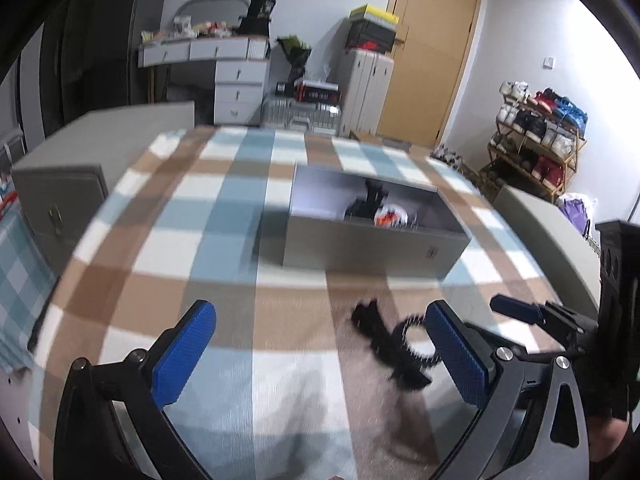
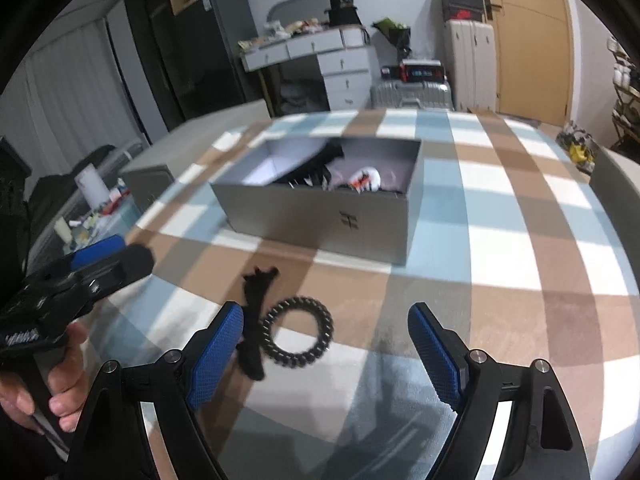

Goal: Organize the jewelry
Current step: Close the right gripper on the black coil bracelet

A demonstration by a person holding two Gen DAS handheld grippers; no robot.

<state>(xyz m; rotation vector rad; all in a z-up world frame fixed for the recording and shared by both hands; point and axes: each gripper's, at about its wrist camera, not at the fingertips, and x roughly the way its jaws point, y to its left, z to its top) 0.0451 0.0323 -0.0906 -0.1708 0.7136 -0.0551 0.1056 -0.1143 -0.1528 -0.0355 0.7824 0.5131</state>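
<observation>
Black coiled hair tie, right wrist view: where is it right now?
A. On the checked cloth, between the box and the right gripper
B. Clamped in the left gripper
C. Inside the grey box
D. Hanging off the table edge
A: the black coiled hair tie lies flat on the checked cloth, on the near side of the grey box, next to a black fabric piece; the open right gripper holds nothing.

A box (image 2: 320,216) sits near the middle of the table (image 2: 520,240), with items (image 2: 366,178) inside toward its right end. Before it, nearer the front edge, a coil tie (image 2: 298,332) lies touching a bow (image 2: 256,320) on its left.
</observation>
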